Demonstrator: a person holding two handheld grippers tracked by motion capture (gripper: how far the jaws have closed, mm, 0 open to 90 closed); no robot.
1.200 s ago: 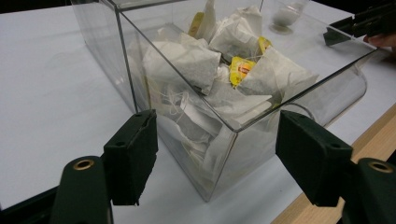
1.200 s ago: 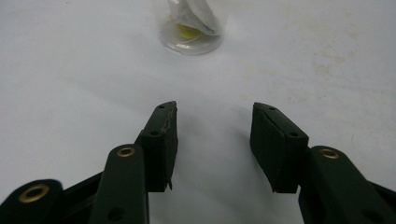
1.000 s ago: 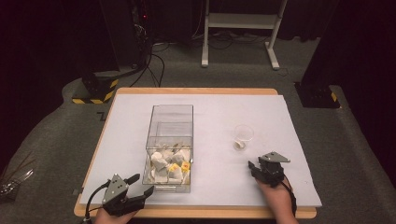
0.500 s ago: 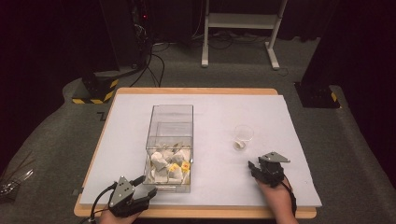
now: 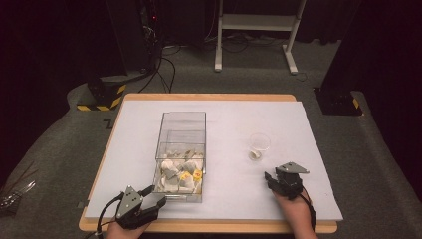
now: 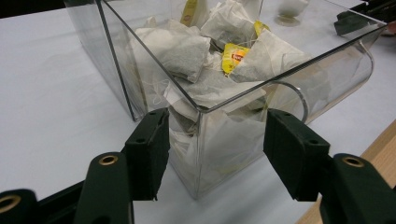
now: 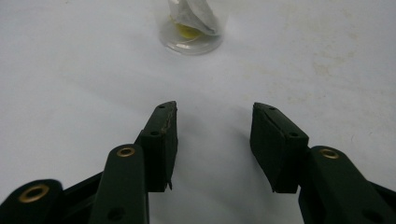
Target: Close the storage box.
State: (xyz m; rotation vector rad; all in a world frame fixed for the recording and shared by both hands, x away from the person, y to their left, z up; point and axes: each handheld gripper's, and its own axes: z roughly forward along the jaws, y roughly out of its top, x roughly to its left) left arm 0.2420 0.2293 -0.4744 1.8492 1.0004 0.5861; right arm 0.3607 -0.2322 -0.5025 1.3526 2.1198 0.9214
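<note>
Now the left gripper (image 6: pixel 212 154) sat at the near corner of the clear box (image 6: pixel 243 93), its jaws spread wide with that corner between them but apparently not yet touching. To do this well, I reckoned, it needed to go up over the rim and down on a single tea bag (image 6: pixel 175 49) rather than close on the acrylic wall, pinching the paper and not a loose string. The box's near end was heaped with white tea bags, some with yellow tags. Off to the right, the right gripper (image 7: pixel 212 140) rested on the white sheet, jaws apart and empty, pointing at the small clear cup (image 7: pixel 191 28) just beyond it, one bag already inside.
</note>
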